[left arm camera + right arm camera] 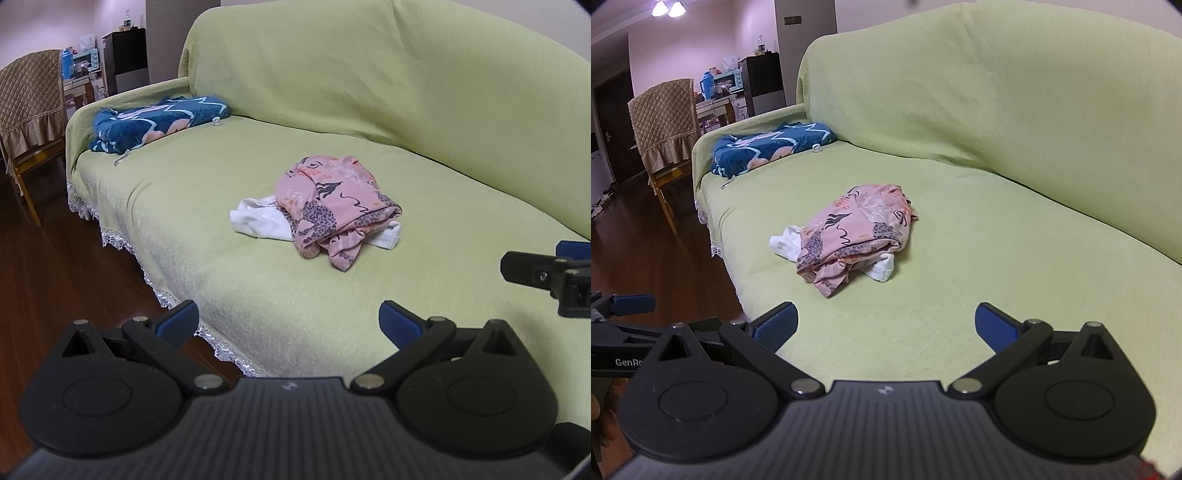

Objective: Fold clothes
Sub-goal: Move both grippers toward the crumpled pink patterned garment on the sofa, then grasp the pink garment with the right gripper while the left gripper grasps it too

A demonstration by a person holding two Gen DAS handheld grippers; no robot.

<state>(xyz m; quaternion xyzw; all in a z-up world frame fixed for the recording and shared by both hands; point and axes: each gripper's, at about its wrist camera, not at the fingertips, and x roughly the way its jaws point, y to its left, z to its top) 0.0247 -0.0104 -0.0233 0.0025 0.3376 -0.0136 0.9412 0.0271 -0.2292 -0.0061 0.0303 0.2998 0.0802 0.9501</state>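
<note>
A crumpled pink patterned garment lies on top of a white garment in the middle of the green-covered sofa seat. The same pile shows in the right wrist view: the pink garment, the white garment. My left gripper is open and empty, held over the seat's front edge, well short of the pile. My right gripper is open and empty, over the seat in front of the pile. Each gripper's side shows in the other's view: the right gripper, the left gripper.
A folded blue patterned blanket lies against the sofa's far armrest. The sofa back rises behind the pile. Dark wooden floor is left of the sofa. A chair with a brown quilted cover stands beyond.
</note>
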